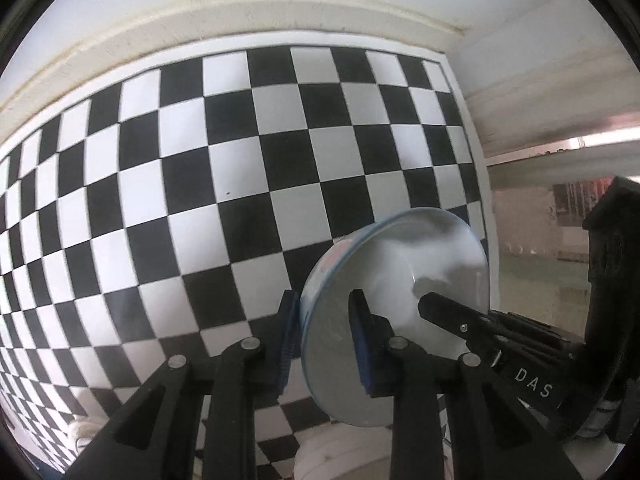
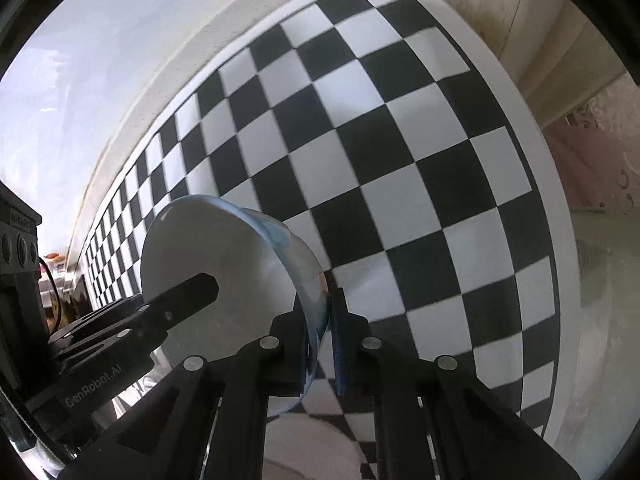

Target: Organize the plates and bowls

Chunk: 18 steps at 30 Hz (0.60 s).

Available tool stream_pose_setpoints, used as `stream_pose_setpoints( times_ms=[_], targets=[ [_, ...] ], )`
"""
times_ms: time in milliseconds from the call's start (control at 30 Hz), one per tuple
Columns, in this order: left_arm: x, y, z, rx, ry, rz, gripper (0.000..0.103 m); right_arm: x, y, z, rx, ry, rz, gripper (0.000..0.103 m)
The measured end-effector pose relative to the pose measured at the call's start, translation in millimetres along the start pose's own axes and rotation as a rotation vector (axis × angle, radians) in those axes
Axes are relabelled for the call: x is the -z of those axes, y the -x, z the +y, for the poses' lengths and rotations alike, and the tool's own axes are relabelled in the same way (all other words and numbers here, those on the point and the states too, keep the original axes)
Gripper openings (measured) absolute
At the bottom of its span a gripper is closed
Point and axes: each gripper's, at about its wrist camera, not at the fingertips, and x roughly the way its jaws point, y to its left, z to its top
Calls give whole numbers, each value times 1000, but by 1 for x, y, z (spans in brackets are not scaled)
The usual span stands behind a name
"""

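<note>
— Where is the bowl right now?

— The white bowl (image 1: 400, 292) with the blue rim is up in the air, tipped on its side above the checkered surface (image 1: 200, 160), and I hold it from both sides. My left hand-held gripper (image 1: 324, 344) pinches one part of the rim, one blue pad on the outer wall and one inside. My right hand-held gripper (image 2: 320, 340) pinches the opposite part of the rim the same way.

— Is there anything in it?

— Its inside shows only plain white glaze and some shadow. From the right wrist view the bowl (image 2: 224, 264) faces left, with one finger of the left hand-held gripper reaching across its mouth.

— What lies under it?

— Below the bowl, at the bottom edge of both views, sits something round and white (image 1: 344, 452), perhaps stacked dishes; I cannot tell which. The checkered surface (image 2: 400, 160) fills the rest, with a pale wall (image 1: 320, 0) behind.
</note>
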Motion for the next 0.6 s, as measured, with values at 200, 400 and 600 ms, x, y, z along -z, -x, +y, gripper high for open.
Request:
stream_pose_setpoints(
  times_ms=[200, 400, 600],
  targets=[
    [26, 36, -10, 5, -28, -54, 23, 28, 30, 21, 1, 46, -46, 11],
    [48, 74, -8, 28, -60, -95, 23, 60, 65, 30, -3, 76, -90, 11],
    [77, 99, -18, 31, -105, -123, 23, 97, 86, 40, -2, 89, -125, 11]
  ],
)
